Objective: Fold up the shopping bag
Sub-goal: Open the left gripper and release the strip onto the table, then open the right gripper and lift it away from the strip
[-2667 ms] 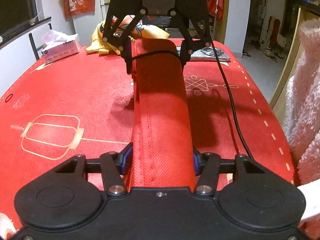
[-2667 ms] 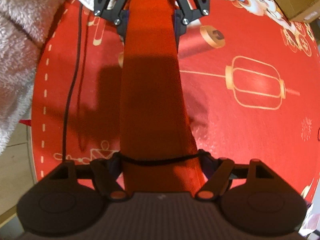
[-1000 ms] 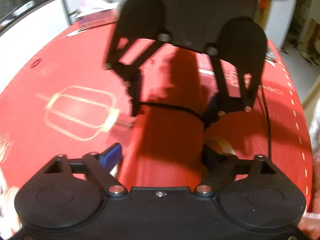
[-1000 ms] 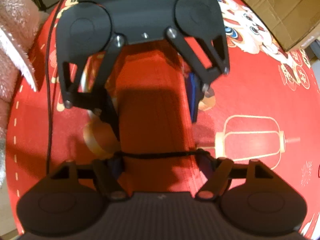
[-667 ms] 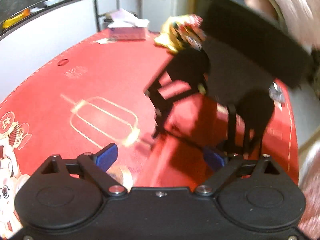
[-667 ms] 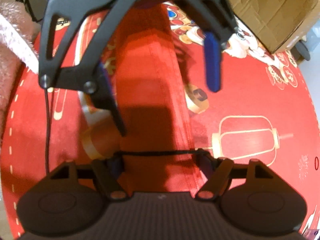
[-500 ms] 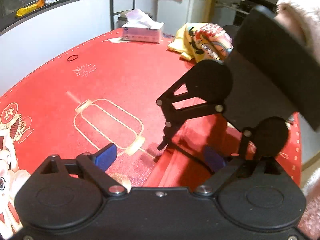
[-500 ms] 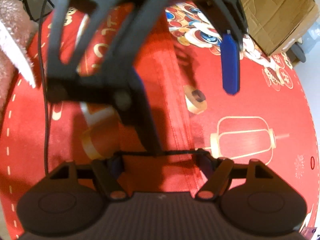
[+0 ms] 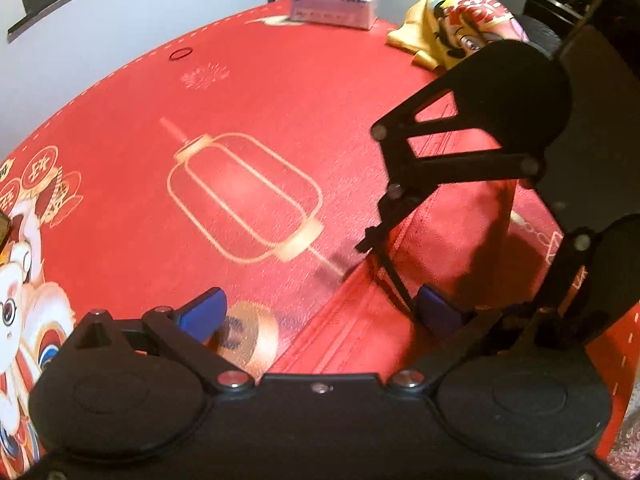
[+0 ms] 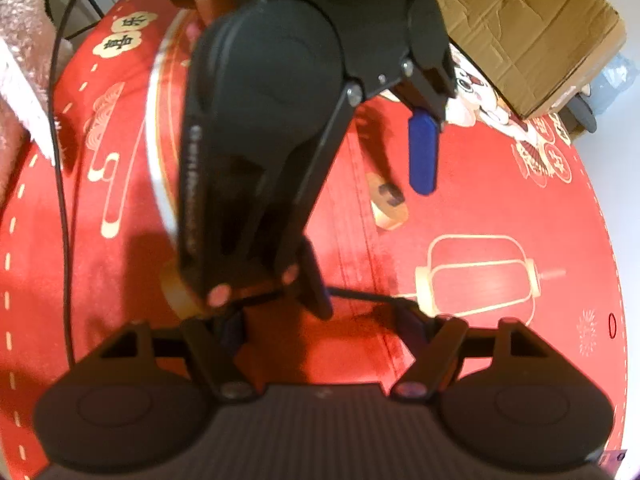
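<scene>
1. Shopping bag [image 9: 360, 332]: red non-woven fabric, folded into a long narrow band with stitched seams, lying flat on the table. Seen also from the right wrist [image 10: 360, 248], running away from the camera between both grippers.
2. Left gripper [image 9: 320, 312]: jaws spread wide and just opened further. Blue pads [image 9: 202, 312] stand clear of the fabric; the near end of the bag lies under the gap, not pinched. From the right wrist it fills the upper middle [image 10: 372, 232], one blue pad hanging free over the cloth.
3. Right gripper [image 10: 324, 324]: jaws partly apart, closed around the width of the folded band at its other end, pads against the fabric edges. A thin black cord [image 10: 360, 295] spans between the fingertips across the bag. From the left wrist it appears at right [image 9: 404, 276], tips down on the bag.
4. Tablecloth [image 9: 280, 92]: red, printed with gold lanterns, a lion-dance figure and coins.
5. Tissue box [image 9: 334, 8]: far edge of table, white tissue sticking out.
6. Yellow printed cloth [image 9: 456, 24]: bunched, far right of table, beside the tissue box.
7. Cardboard box [image 10: 520, 28]: beyond the table edge, upper right of the right-wrist view.
8. Black cable [image 10: 60, 184]: trailing along the left table edge.
9. Fluffy pink sleeve [image 10: 16, 60]: at left margin.
</scene>
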A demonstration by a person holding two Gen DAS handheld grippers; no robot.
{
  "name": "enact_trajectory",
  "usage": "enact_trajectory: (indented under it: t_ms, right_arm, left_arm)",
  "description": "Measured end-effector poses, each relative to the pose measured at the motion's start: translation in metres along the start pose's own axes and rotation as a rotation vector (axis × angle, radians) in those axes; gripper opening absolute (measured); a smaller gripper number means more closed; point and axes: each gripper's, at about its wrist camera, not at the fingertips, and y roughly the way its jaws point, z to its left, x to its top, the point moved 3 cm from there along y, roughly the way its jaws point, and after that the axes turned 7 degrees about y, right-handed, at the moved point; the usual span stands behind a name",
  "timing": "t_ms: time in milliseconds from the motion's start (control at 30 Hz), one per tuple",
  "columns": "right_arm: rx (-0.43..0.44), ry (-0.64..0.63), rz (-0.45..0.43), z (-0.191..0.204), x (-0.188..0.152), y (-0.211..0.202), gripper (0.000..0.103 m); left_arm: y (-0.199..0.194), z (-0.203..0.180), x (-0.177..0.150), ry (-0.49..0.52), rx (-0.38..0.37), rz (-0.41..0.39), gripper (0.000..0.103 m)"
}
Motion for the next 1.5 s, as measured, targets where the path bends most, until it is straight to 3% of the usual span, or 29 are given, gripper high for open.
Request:
enact_trajectory:
  t_ms: [100,133,333,400,500,700,867,967,1067,1133,1267,1367,1500]
  right_arm:
    - [-0.009,-0.005,0.004,0.003,-0.008,-0.006,0.073]
    - [-0.014,-0.009,0.005,0.004,-0.012,-0.009,0.078]
    - [-0.045,-0.035,0.014,-0.025,0.028,0.04,0.079]
    - [-0.031,-0.042,0.053,-0.031,0.039,0.043,0.101]
    - [-0.061,-0.037,0.083,-0.036,0.049,0.043,0.102]
    - [-0.305,0.379,-0.025,-0.067,0.032,0.008,0.102]
    - [-0.628,0.755,-0.02,-0.078,0.011,0.01,0.102]
    - [-0.615,0.937,-0.067,-0.072,0.005,0.013,0.102]
    - [-0.541,1.102,-0.181,-0.055,0.001,-0.012,0.102]
    - [-0.553,1.166,-0.243,-0.047,0.003,-0.021,0.102]
    - [-0.65,1.231,-0.247,-0.046,-0.008,-0.026,0.102]
    - [-0.632,1.333,-0.266,-0.053,-0.023,-0.026,0.102]
    - [-0.551,1.534,-0.328,-0.06,-0.047,-0.025,0.102]
  left_arm:
    - [0.004,-0.001,-0.002,0.017,0.019,0.018,0.103]
    - [0.005,-0.001,-0.003,0.009,0.02,0.02,0.103]
    - [0.011,0.002,-0.005,-0.018,-0.003,0.025,0.103]
    - [0.013,-0.001,-0.006,-0.012,-0.003,0.025,0.103]
    - [0.014,-0.003,-0.008,-0.026,-0.007,0.016,0.103]
    - [0.011,-0.004,-0.013,-0.048,-0.004,-0.011,0.103]
    - [0.009,-0.005,-0.017,-0.095,0.006,-0.029,0.103]
    - [0.005,-0.008,-0.017,-0.104,0.017,-0.043,0.103]
    - [-0.007,-0.016,-0.013,-0.051,0.049,-0.079,0.103]
    - [-0.016,-0.021,-0.01,-0.015,0.071,-0.101,0.103]
    - [-0.036,-0.032,-0.014,-0.005,0.089,-0.134,0.103]
    - [-0.043,-0.037,-0.021,-0.002,0.096,-0.142,0.103]
    - [-0.048,-0.053,-0.026,0.167,0.097,-0.12,0.103]
